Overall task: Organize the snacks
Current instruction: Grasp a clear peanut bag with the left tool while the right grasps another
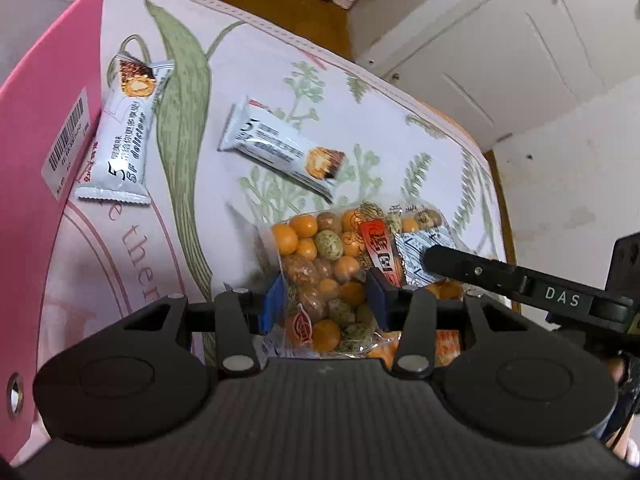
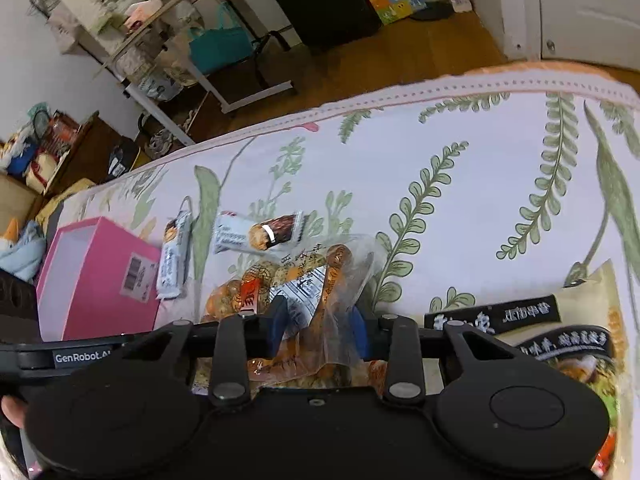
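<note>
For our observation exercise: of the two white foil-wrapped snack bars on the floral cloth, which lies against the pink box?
The white snack bar on the left touches the pink box; the other white bar lies apart, nearer the clear bag of nuts.

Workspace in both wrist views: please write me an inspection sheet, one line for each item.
Surface: leaf-print cloth over a table.
Job's things: clear bag of coated nuts; two white snack bars; pink box, open, at the left; pale noodle packet.
Clutter: nothing seen on the cloth.
Grippers: left claw shut on the nut bag; right claw shut on the bag's loose end.
Cables: thin dark cable near the right edge.
Surroundings: wooden floor, white cupboard, black suitcase, crowded shelves.
</note>
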The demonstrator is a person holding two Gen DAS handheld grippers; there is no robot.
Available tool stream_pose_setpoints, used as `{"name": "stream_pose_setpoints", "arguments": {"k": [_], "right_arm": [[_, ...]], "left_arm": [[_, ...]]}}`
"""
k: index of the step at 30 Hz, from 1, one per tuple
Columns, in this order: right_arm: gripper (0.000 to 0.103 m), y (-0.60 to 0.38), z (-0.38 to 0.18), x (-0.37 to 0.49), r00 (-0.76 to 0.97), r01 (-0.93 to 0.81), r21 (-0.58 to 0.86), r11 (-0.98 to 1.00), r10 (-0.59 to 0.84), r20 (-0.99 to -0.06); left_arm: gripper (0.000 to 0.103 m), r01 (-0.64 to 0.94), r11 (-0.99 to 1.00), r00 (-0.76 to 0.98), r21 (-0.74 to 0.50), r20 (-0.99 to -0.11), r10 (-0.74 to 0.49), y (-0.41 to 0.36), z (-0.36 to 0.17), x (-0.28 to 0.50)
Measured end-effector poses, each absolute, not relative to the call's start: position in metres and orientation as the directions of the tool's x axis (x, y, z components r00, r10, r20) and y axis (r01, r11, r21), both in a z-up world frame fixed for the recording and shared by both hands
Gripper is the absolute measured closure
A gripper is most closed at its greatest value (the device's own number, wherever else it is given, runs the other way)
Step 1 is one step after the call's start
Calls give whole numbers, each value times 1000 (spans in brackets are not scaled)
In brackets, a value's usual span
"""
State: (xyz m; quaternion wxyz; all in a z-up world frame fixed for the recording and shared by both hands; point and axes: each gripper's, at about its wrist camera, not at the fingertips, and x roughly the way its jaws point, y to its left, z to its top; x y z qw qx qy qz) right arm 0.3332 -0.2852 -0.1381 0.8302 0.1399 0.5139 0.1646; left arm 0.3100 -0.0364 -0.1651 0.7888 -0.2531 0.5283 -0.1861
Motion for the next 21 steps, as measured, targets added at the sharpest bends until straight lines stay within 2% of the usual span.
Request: {"name": "stream_pose_setpoints", "arguments": {"k": [4, 13, 21], "right_arm": [[64, -280, -121, 313, 428, -150, 386, 910, 412, -804], [64, -258, -94, 249, 426, -300, 308, 903, 416, -804], [64, -242, -77, 200, 376, -351, 274, 895, 403, -834]], "left_arm": [[60, 17, 767, 355, -642, -713, -605, -30, -159, 296], [60, 78, 772, 304, -631, -722, -621, -23, -136, 246], [60, 98, 767, 228, -634, -736, -638, -14, -127, 201]]}}
